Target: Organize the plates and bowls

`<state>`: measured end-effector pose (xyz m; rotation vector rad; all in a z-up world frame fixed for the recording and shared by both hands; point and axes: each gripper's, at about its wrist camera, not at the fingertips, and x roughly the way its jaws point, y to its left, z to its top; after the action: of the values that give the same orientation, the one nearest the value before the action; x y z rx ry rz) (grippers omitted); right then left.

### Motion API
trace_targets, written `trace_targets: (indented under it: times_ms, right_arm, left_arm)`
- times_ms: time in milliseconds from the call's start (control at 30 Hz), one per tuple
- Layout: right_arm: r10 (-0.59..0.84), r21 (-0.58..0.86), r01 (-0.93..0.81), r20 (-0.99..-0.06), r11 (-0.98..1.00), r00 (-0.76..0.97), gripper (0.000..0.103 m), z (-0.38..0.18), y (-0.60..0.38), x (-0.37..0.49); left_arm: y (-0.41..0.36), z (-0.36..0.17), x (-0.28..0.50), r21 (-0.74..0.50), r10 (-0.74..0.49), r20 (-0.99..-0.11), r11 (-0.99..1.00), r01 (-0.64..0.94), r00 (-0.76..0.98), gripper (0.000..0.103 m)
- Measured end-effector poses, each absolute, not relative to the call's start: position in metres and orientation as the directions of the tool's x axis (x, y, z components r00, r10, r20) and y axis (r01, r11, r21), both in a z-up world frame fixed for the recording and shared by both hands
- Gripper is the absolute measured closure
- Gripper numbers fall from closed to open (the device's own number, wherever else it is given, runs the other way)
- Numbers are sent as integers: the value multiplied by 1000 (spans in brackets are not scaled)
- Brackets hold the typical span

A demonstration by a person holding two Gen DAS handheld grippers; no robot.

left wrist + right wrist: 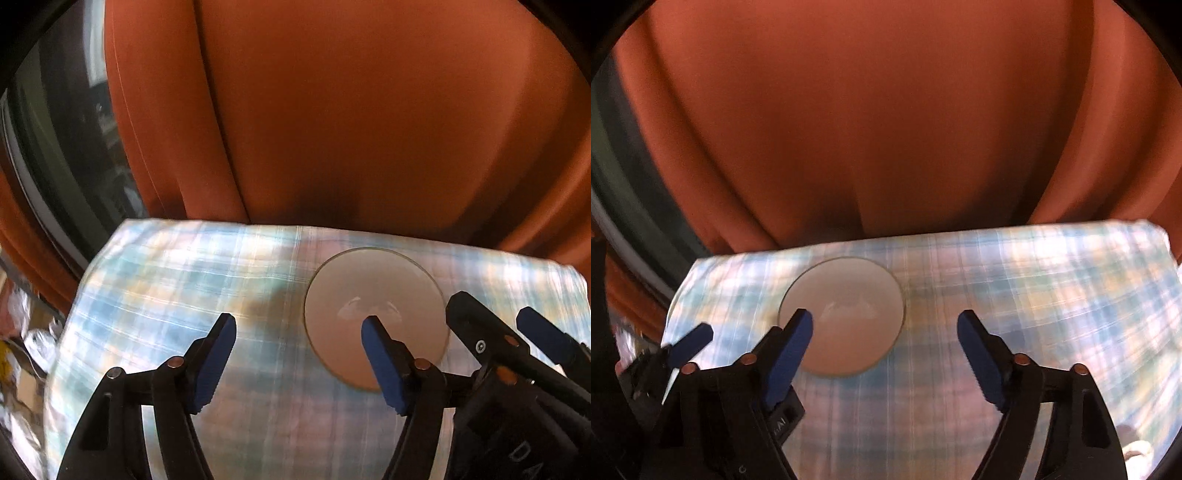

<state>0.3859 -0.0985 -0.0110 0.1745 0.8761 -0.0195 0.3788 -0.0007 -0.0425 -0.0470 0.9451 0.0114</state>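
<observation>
Plate point(373, 295) is lying flat on the plaid tablecloth point(184, 280), near the far edge, orange curtain point(332, 110) hanging behind. You're holding your left gripper point(299, 328) over the cloth, jaws apart, gripping nothing, one finger overlapping the plate. Your right gripper point(884, 325) is hovering just beside it, jaws wide, also gripping nothing.

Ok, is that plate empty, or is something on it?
Empty. The plate lies flat on the plaid cloth, its pale surface bare apart from a glare reflection; neither open claw touches it.
</observation>
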Motion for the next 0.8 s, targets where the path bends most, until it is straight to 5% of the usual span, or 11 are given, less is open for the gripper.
trace_targets:
  times_ms: [533,800]
  right_arm:
    - [70,144,90,-829,985,555,60,-70,-110,446]
    - [93,150,69,-850,986,519,84,-83,-109,448]
  left_arm:
    - [-11,-95,424,-4,16,-860,999,-38,510,68]
    - [-24,-104,423,18,8,-872,1000,15,489,72]
